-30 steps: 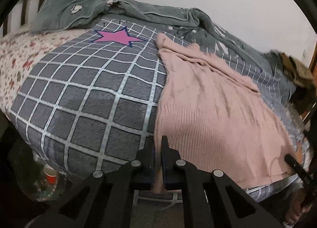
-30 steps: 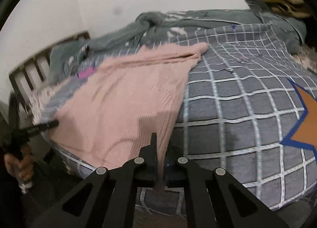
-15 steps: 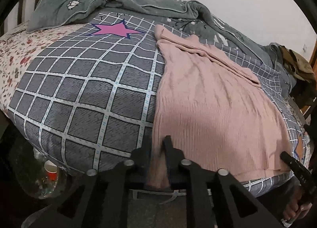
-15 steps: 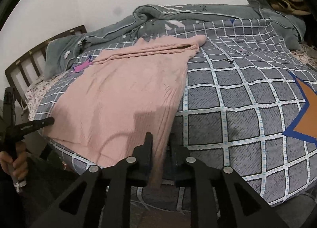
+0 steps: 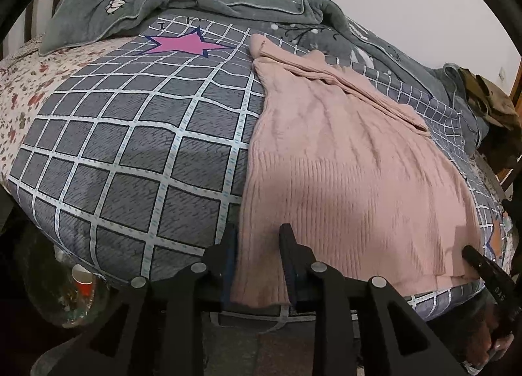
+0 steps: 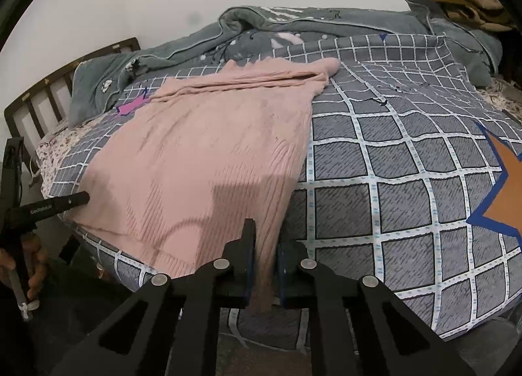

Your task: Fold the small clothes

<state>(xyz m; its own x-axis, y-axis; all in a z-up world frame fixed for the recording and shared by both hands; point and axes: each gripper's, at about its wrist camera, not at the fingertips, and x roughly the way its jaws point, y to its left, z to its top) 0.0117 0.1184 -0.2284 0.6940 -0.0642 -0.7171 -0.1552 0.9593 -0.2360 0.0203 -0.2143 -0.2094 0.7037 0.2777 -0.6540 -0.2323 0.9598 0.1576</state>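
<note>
A pink ribbed knit garment [image 5: 342,160] lies spread on the grey checked quilt [image 5: 130,147], its hem hanging over the bed's near edge. My left gripper [image 5: 259,239] is open, its fingers either side of the hem's left corner, no longer pinching it. In the right wrist view the garment [image 6: 208,154] lies the same way. My right gripper [image 6: 266,242] has its fingers parted a little around the hem's right corner, which hangs between them. Each gripper shows in the other's view, the right one [image 5: 483,265] and the left one [image 6: 65,203].
A rumpled grey-green blanket [image 5: 228,7] lies along the wall side of the bed. A wooden headboard [image 6: 49,95] stands at one end, brown clothes [image 6: 466,0] at the other. A red paper cup [image 5: 83,284] sits on the floor below the bed edge.
Both grippers, shut on the hem corners a second ago, have opened. The garment has settled flatter on the quilt, and both views have moved closer over the bed.
</note>
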